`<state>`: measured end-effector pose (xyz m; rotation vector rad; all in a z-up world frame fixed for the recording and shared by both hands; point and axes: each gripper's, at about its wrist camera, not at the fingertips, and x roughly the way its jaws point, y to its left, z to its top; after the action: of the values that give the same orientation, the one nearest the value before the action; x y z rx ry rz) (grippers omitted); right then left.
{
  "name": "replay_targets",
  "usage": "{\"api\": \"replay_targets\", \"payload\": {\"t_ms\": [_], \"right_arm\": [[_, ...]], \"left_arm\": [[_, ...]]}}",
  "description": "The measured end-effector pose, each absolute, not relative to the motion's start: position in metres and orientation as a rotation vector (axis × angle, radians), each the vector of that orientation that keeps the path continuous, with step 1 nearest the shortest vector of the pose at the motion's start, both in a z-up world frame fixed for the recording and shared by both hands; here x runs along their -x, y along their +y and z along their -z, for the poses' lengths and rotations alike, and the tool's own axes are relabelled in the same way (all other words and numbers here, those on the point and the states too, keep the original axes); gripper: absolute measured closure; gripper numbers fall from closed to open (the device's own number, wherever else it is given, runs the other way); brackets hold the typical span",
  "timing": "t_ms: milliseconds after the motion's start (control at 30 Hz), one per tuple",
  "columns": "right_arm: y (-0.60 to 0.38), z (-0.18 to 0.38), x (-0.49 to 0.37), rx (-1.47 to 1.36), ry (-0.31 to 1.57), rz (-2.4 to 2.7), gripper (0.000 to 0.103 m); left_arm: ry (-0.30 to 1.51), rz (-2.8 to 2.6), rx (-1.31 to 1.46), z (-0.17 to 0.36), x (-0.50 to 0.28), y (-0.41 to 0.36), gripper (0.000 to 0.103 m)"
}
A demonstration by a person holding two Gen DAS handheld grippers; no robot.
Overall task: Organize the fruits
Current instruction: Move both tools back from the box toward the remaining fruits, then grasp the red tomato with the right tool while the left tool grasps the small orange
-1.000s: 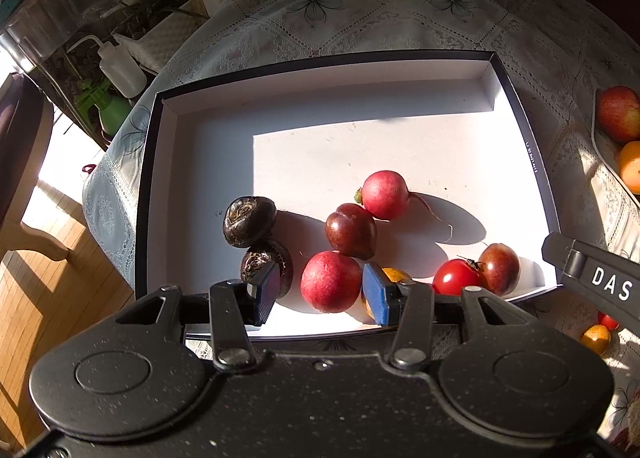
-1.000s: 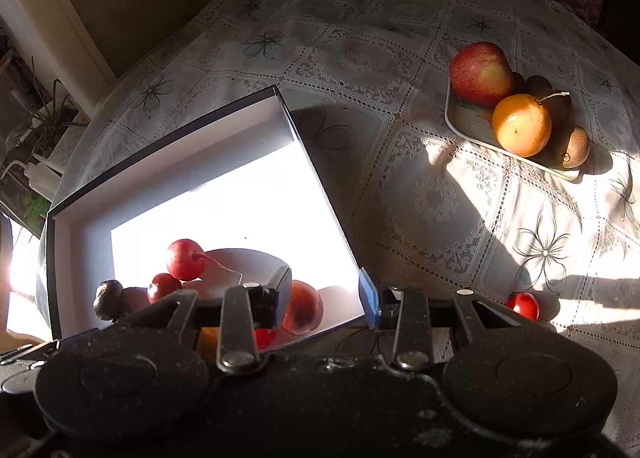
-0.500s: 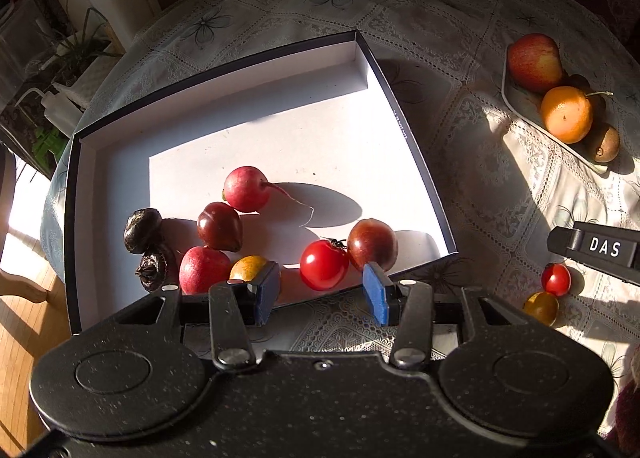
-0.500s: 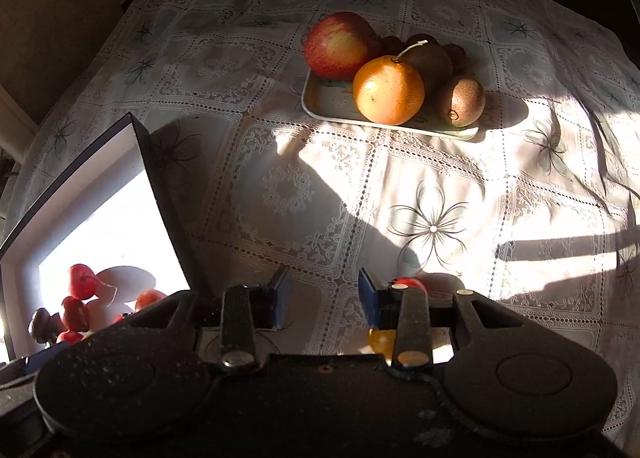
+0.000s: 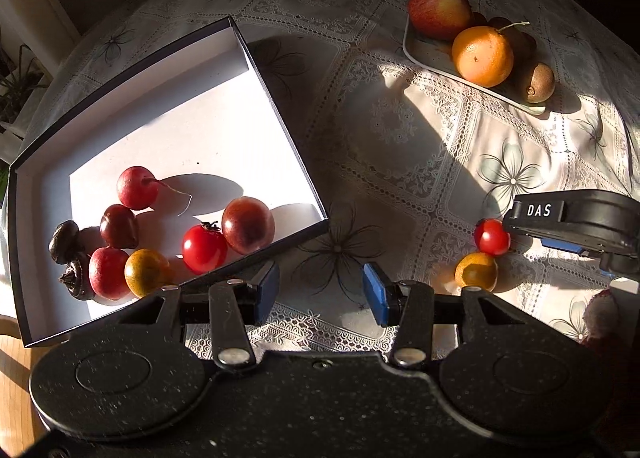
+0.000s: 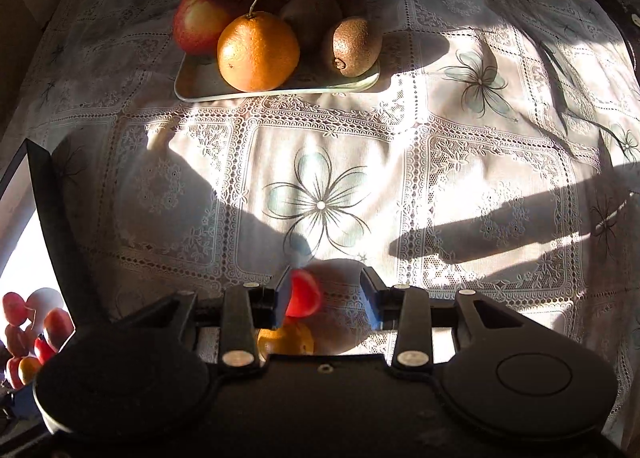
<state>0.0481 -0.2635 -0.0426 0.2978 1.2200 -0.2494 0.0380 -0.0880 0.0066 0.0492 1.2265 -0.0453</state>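
While low sunlight rakes across the lace-patterned floral tablecloth [image 5: 400, 129], the right gripper [image 6: 325, 292] hangs over it with its jaws spread apart; a small red cherry tomato [image 6: 303, 294] sits between them, close against the left finger, with clear space on its other side. Just behind it, nearer the camera, lies a small orange-yellow tomato [image 6: 286, 338]. The left gripper [image 5: 320, 286] is also parted and empty, above bare cloth beside the near corner of the shallow black-rimmed white box [image 5: 276, 113]. That box holds a red tomato [image 5: 204, 249], a dark purple-red tomato [image 5: 248, 224], a pink radish with a thin root [image 5: 137, 187], and several more small red, orange and dark pieces (bunched at its left end). Farther back, a pale rectangular plate [image 6: 200, 87] carries a red apple [image 6: 204, 15], a large orange [image 6: 258, 51] and a brown kiwi [image 6: 352, 45].
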Motion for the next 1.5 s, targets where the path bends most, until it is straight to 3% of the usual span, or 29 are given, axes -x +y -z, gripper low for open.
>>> {"api": "replay_targets", "payload": {"t_ms": [400, 533, 900, 1500], "right_arm": [[-0.241, 0.067, -0.065, -0.249, 1.294, 0.244, 0.062], [-0.242, 0.070, -0.063, -0.237, 1.303, 0.248, 0.069], [-0.308, 0.030, -0.036, -0.341, 1.185, 0.325, 0.068], [-0.367, 0.027, -0.005, -0.349, 1.169, 0.368, 0.068]], "left_arm": [[1.237, 0.034, -0.058, 0.000, -0.041, -0.080, 0.050], [1.237, 0.043, -0.056, 0.001, -0.042, -0.084, 0.050], [1.196, 0.198, -0.103, 0.008, -0.034, -0.145, 0.050], [1.245, 0.194, -0.174, 0.046, -0.031, -0.210, 0.050]]}}
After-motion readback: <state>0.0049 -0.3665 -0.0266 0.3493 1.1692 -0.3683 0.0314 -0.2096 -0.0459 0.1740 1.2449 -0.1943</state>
